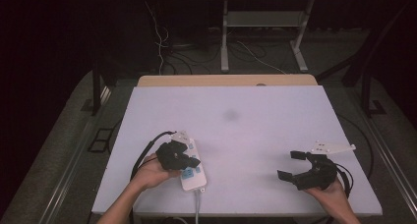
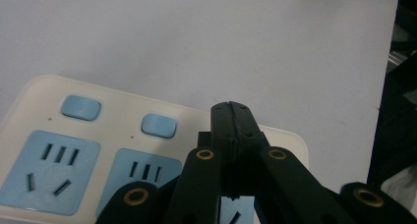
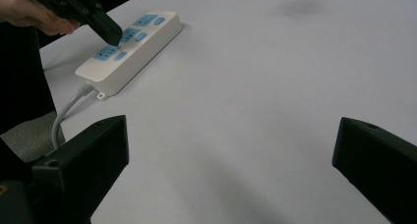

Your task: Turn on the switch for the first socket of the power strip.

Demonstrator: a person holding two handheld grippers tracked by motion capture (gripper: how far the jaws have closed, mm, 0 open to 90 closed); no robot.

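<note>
A white power strip with blue sockets and blue switch buttons lies on the white table at the front left, its cord running off the near edge. My left gripper is shut with nothing between its jaws. In the left gripper view its closed tips sit over the strip, just right of a blue button; I cannot tell whether they touch. At the front right my right gripper stands open above bare table. In the right gripper view its jaws are wide apart, with the strip far left.
The white tabletop has a faint dark smudge near its middle. Beyond the far edge stand desk legs and loose cables on the dark floor. The strip's cord curls off the table's near edge.
</note>
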